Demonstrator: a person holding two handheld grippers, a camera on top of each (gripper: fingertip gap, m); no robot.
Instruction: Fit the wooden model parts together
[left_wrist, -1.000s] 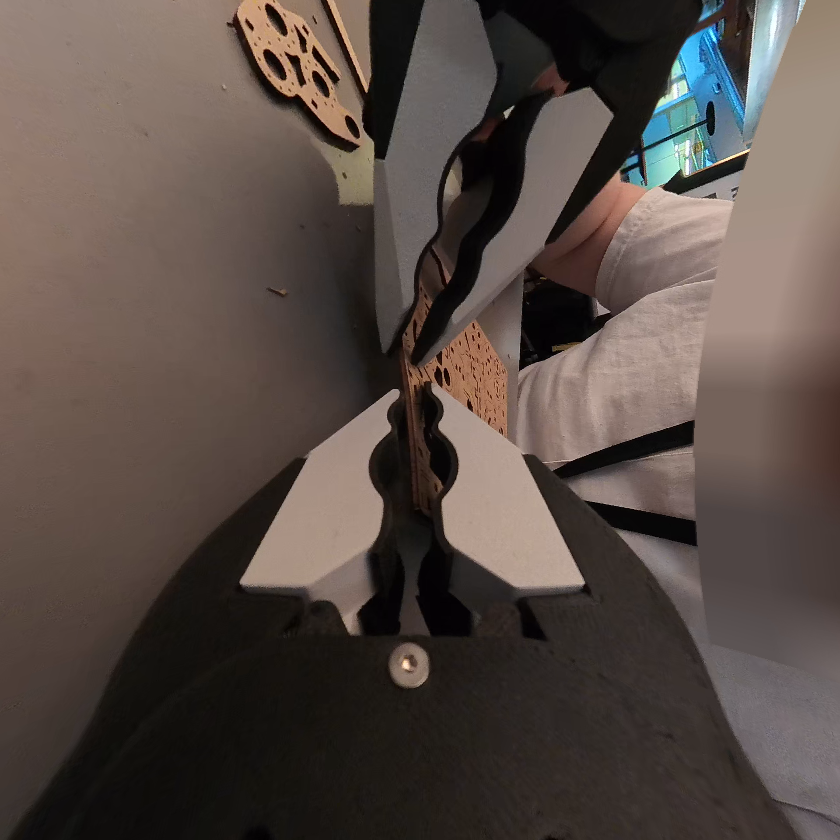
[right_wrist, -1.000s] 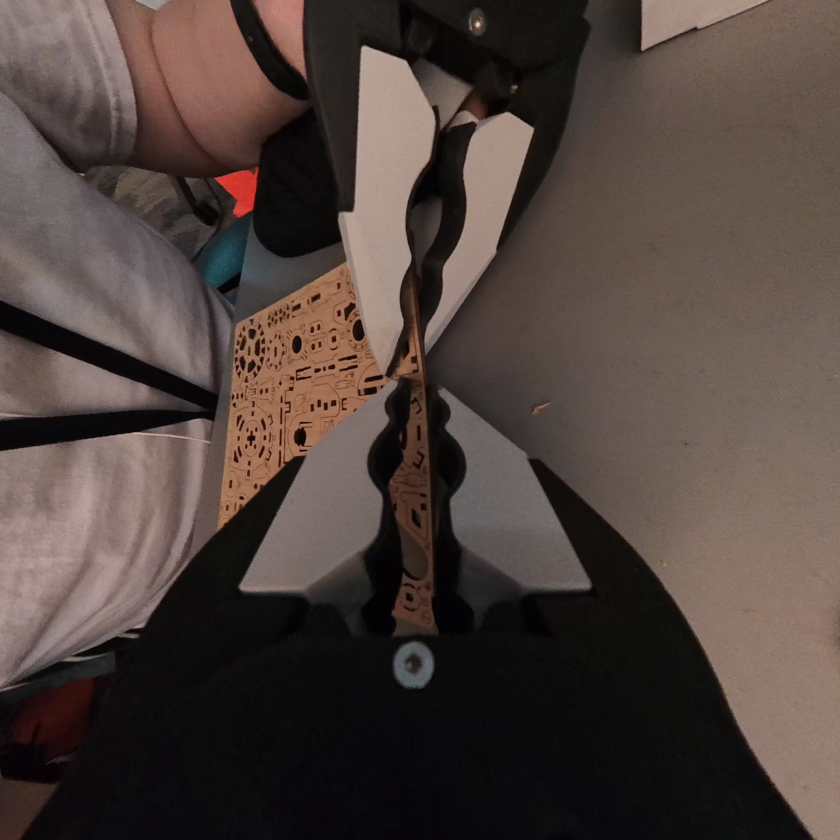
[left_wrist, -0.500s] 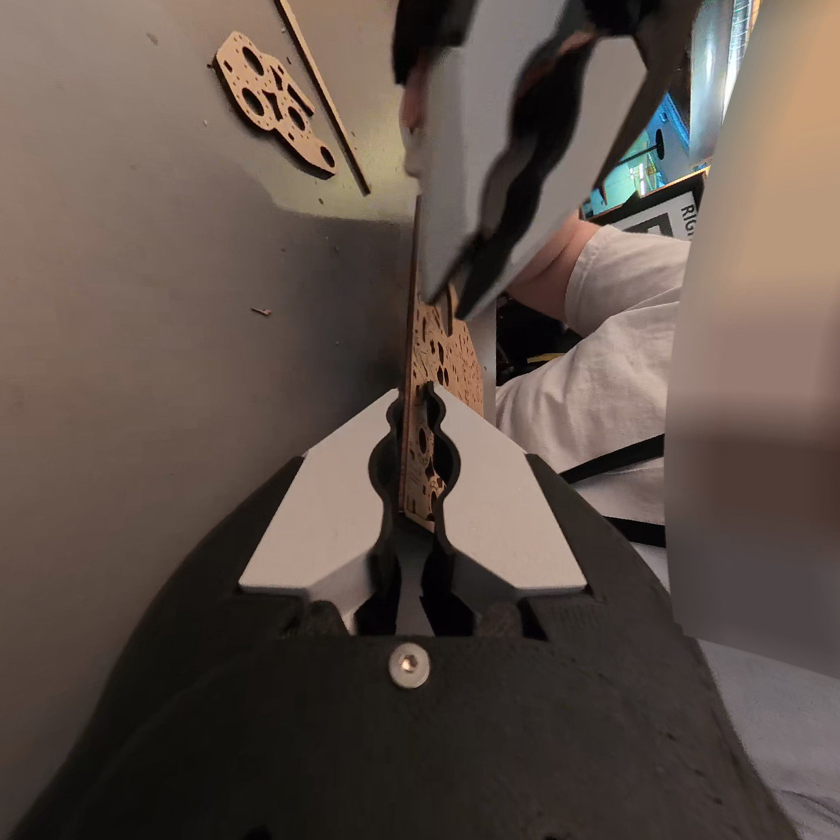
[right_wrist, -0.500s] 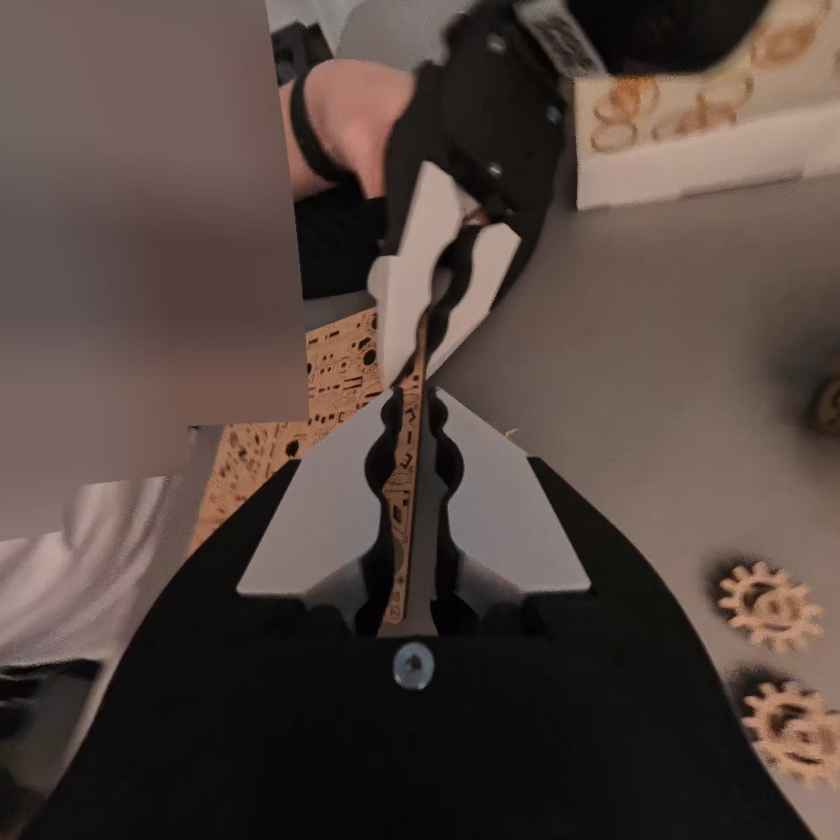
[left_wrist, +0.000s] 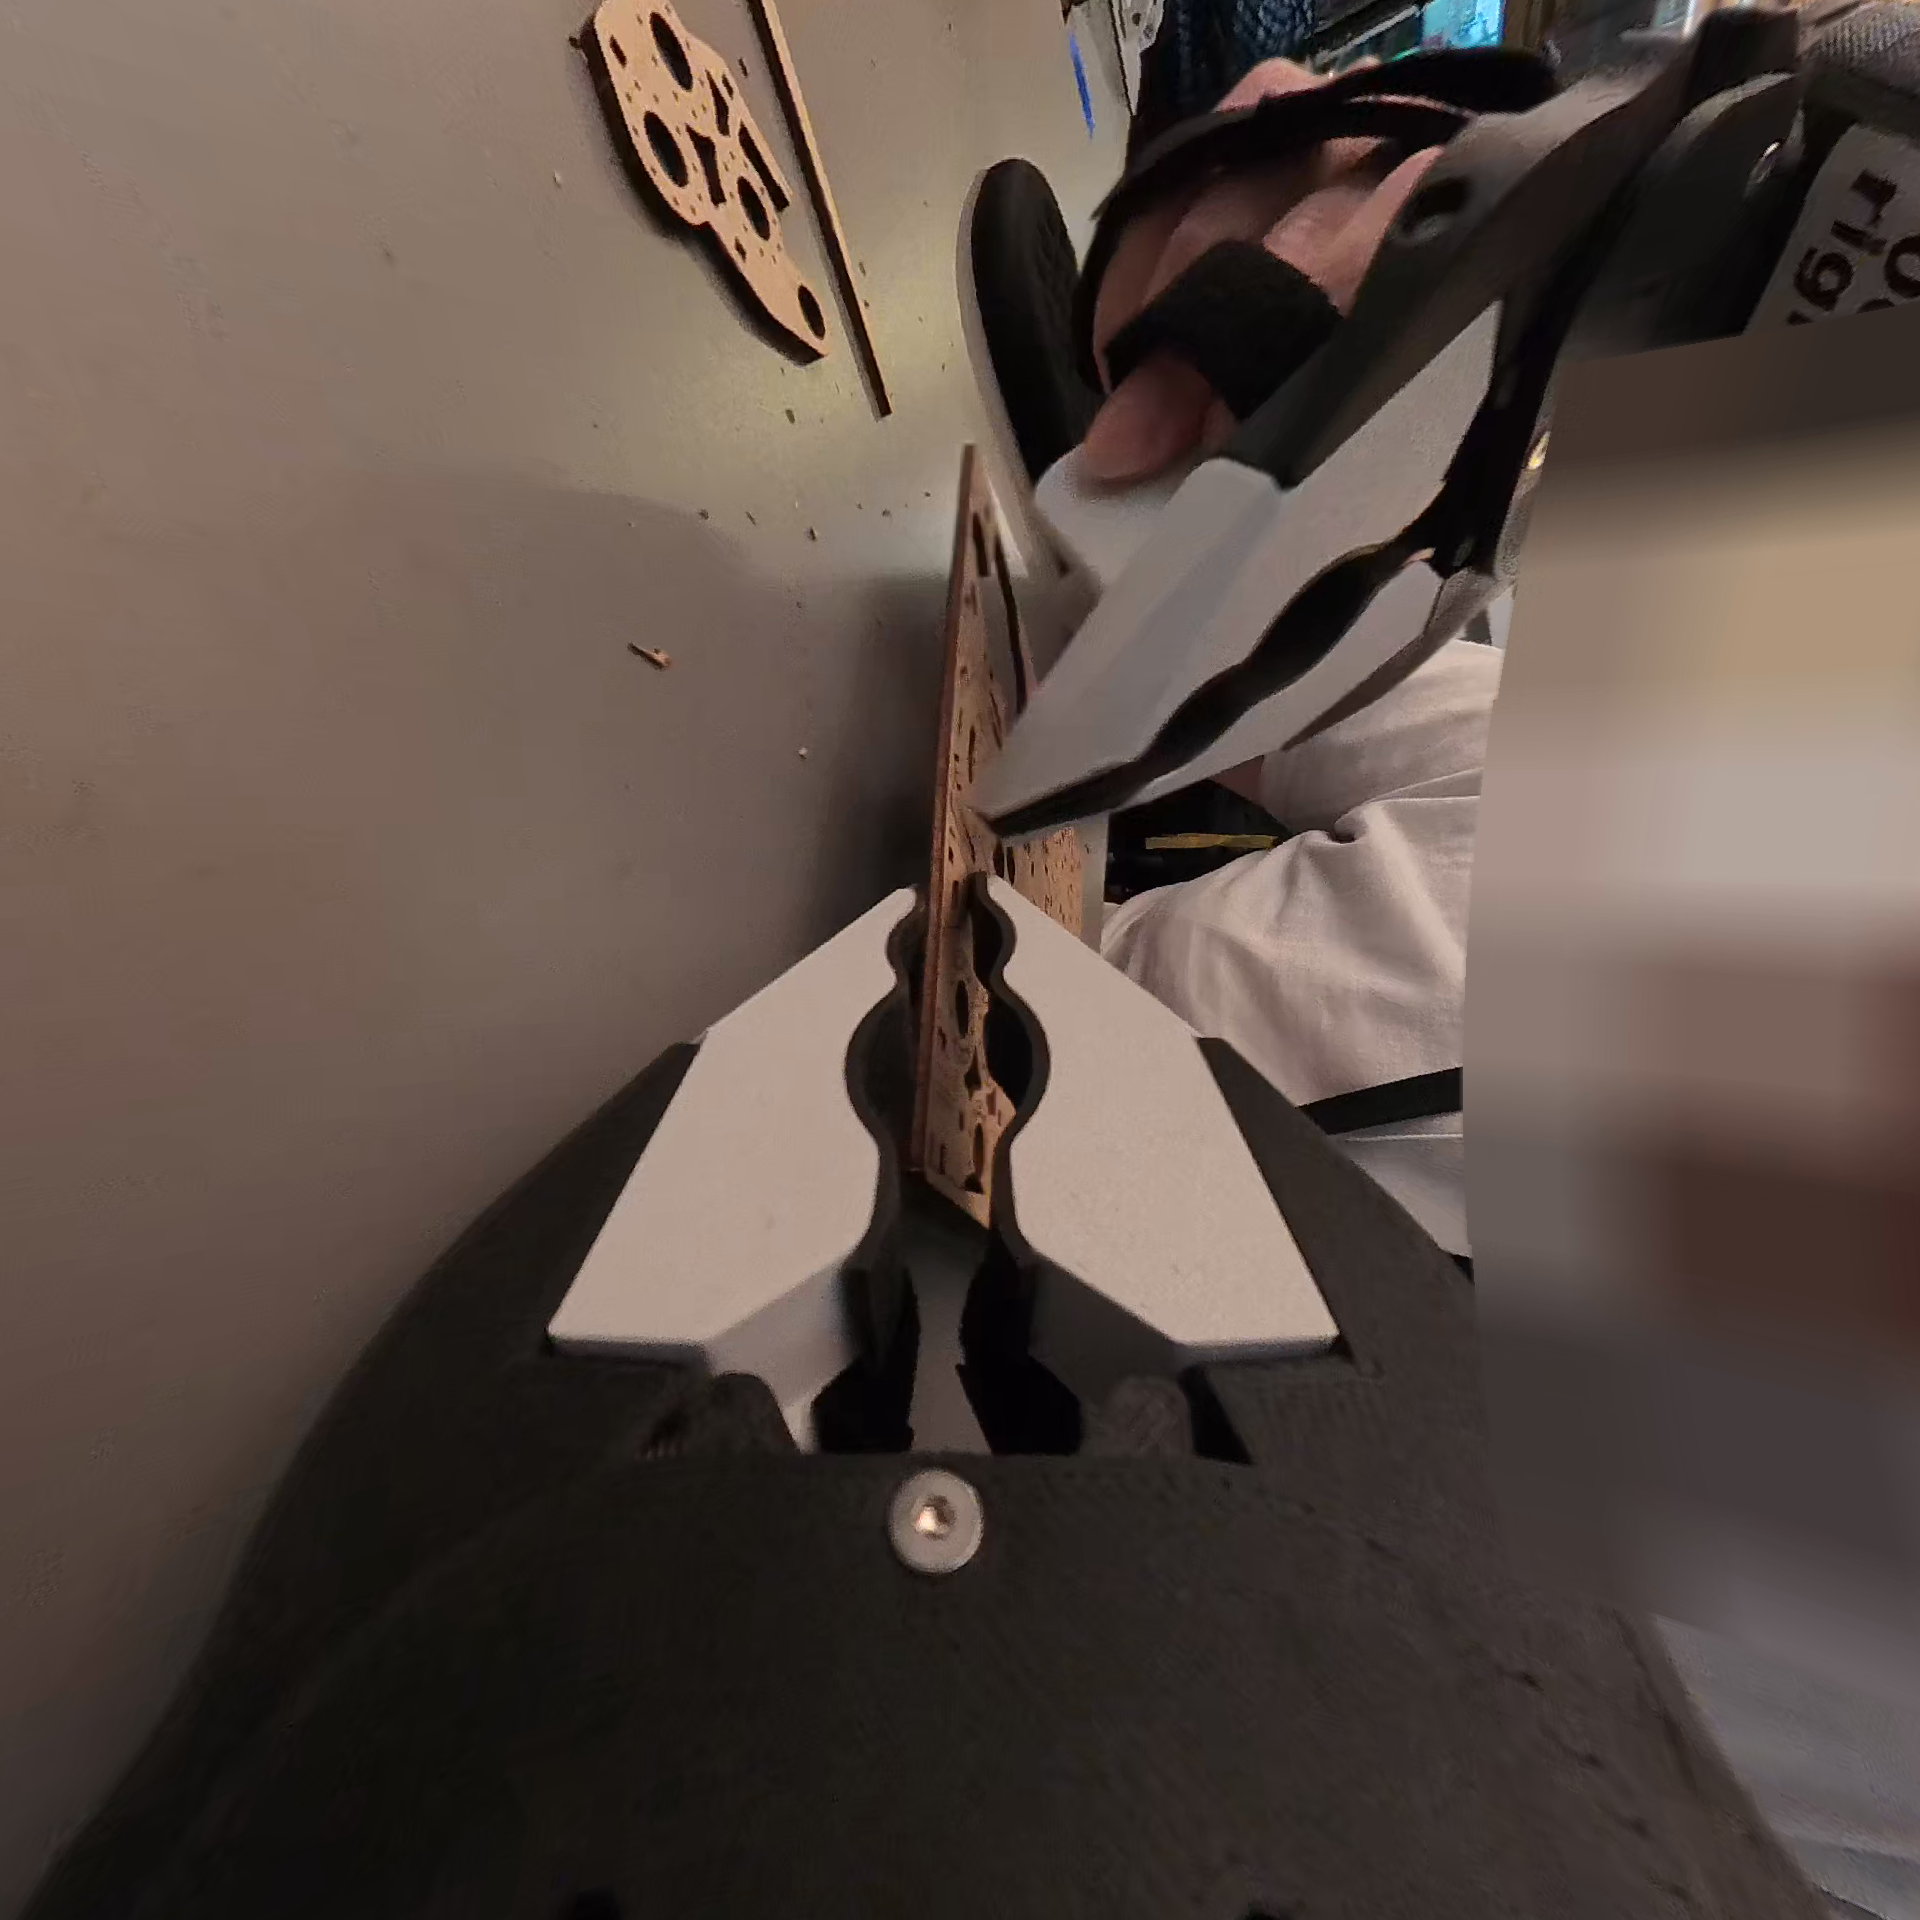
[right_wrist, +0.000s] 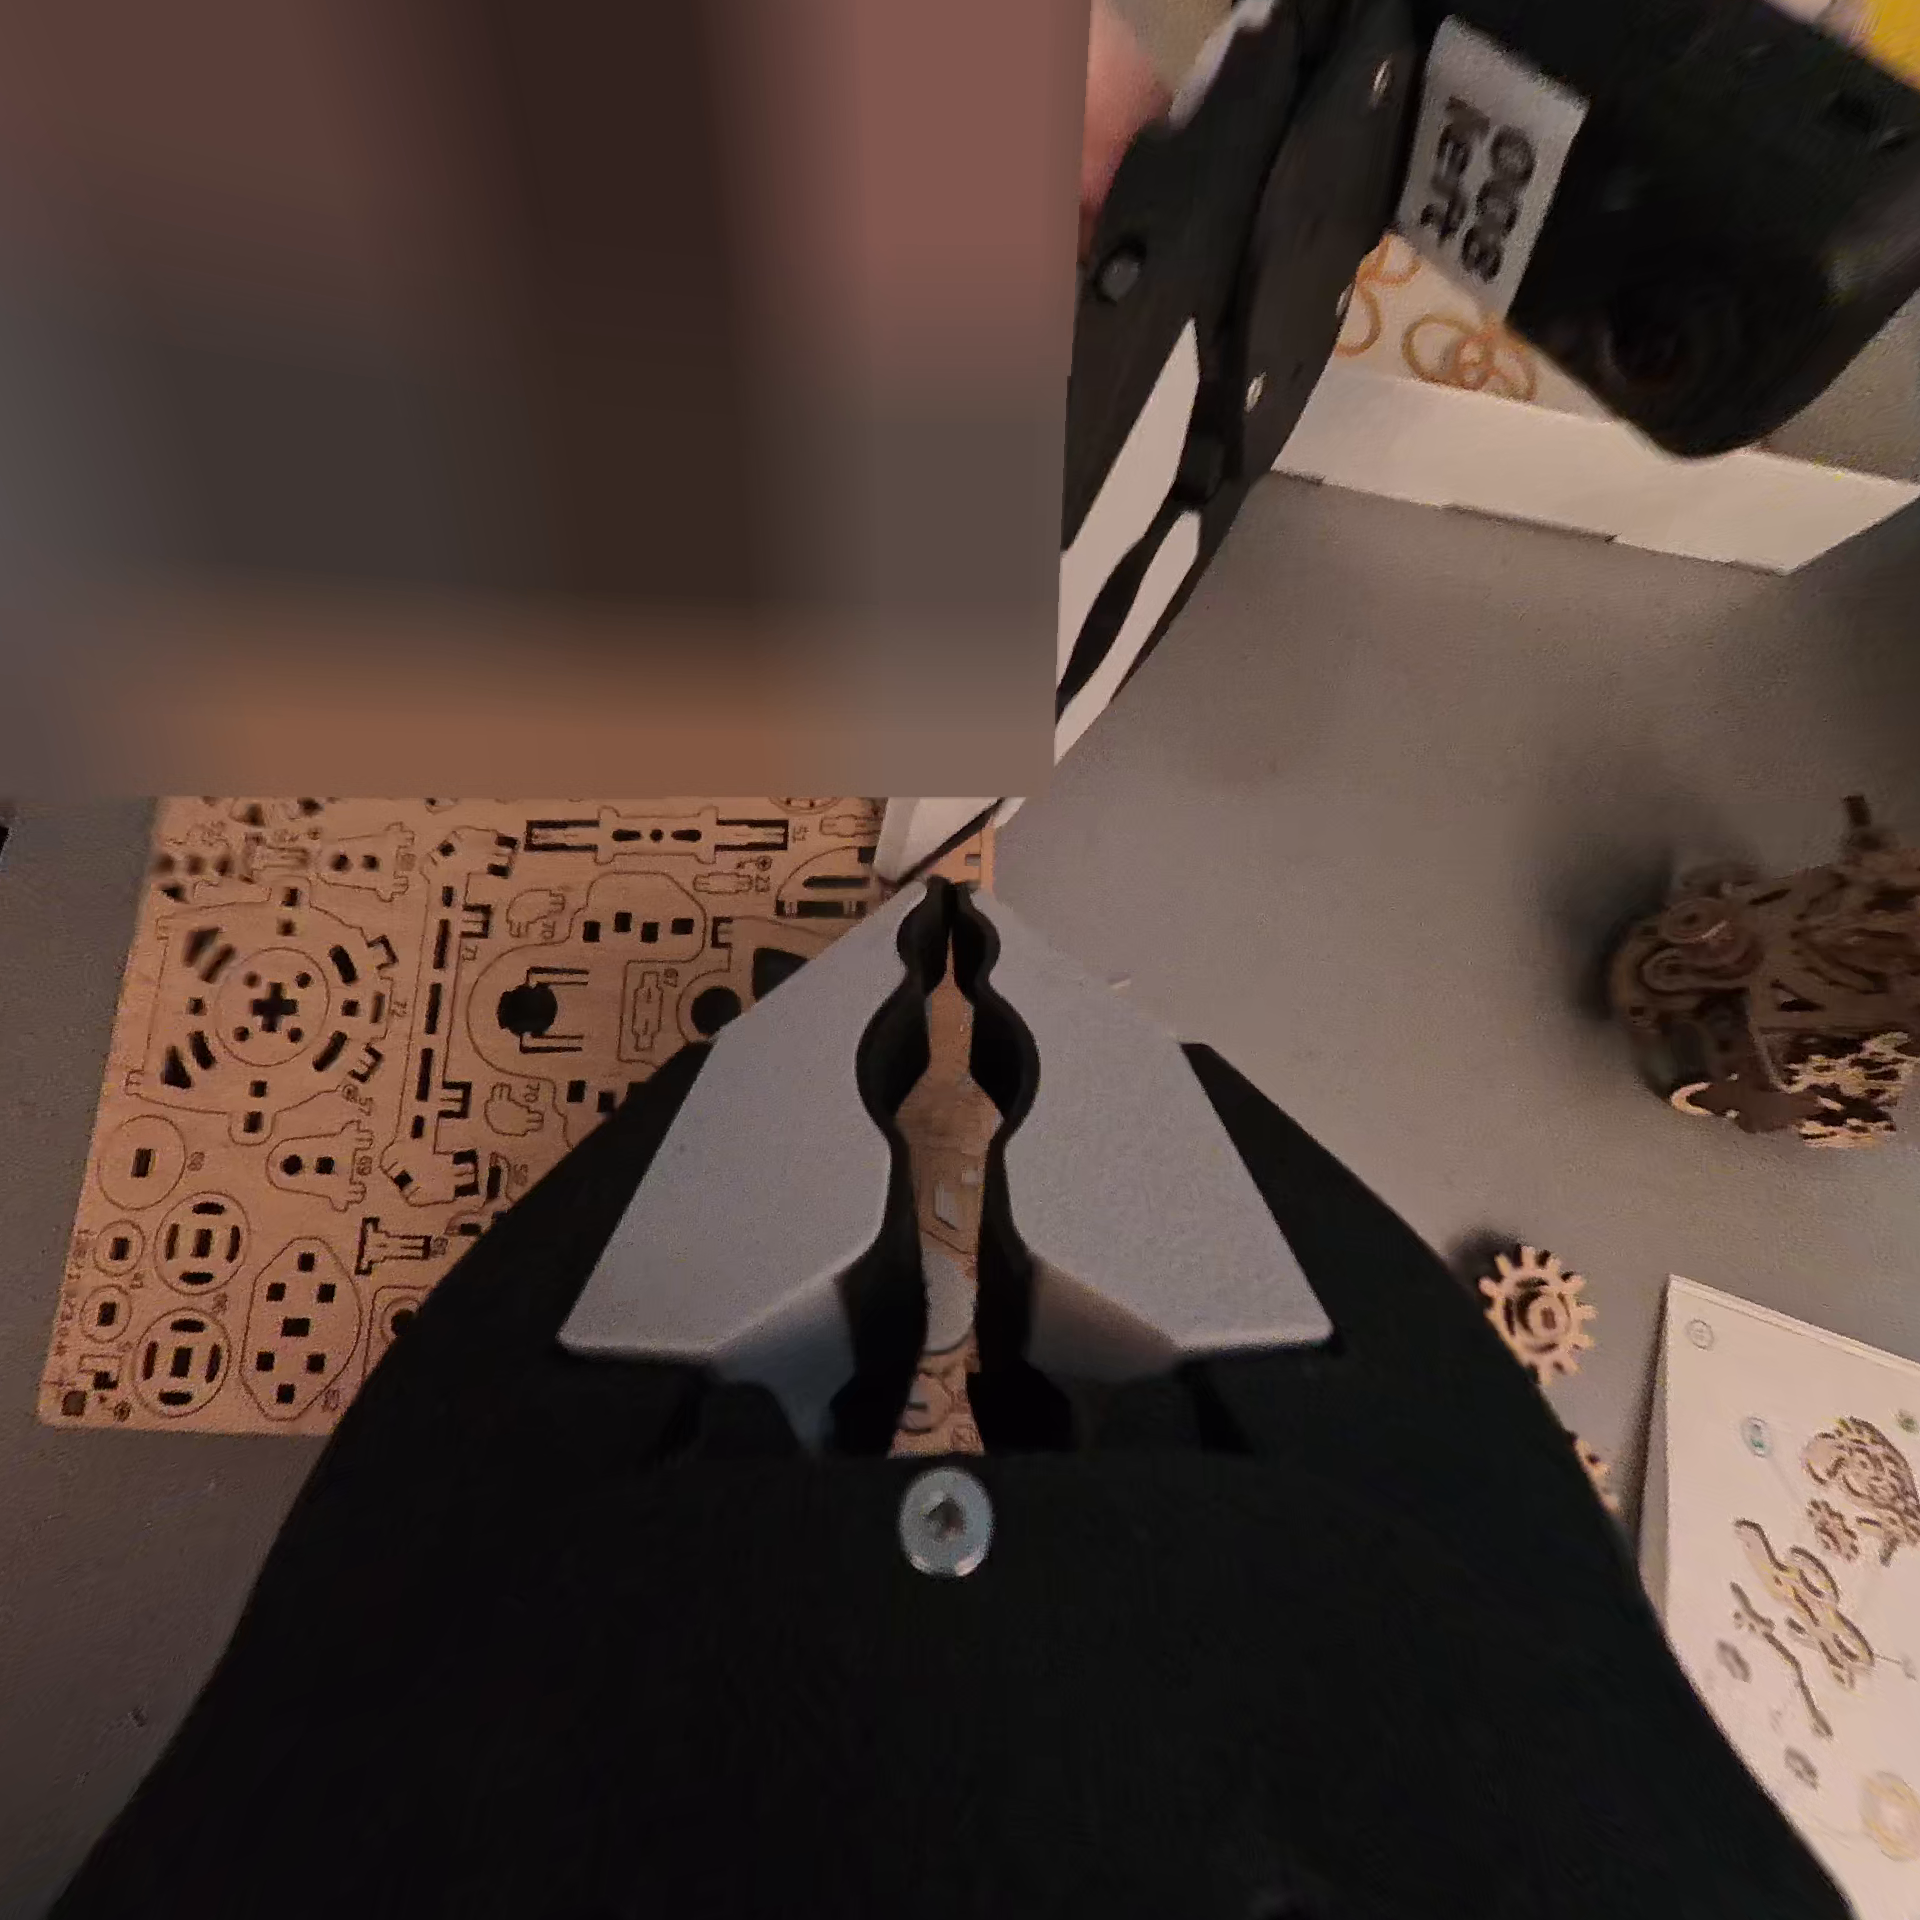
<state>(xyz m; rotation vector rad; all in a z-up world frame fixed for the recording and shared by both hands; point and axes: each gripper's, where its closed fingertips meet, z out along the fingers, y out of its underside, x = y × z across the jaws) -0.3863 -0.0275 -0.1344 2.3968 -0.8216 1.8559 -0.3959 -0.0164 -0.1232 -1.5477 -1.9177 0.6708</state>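
Observation:
A laser-cut wooden sheet stands edge-on between the fingers of my left gripper, which is shut on its lower edge. My right gripper comes in from the upper right with its jaws shut and its tips against the sheet's right face. In the right wrist view the sheet shows face-on with many cut part outlines. My right gripper is shut with its tips at the sheet's far right corner. The left gripper reaches that same corner from above, partly hidden by a blurred patch.
On the grey table lie a loose perforated wooden plate and a thin strip. To the right are a built wooden model, a gear, an instruction sheet and a white box. From either gripper's tips it is about 15 cm to the gear.
My right gripper has let go of the sheet's edge and swung round to the right. It now faces the sheet's flat side. The left gripper still holds the sheet.

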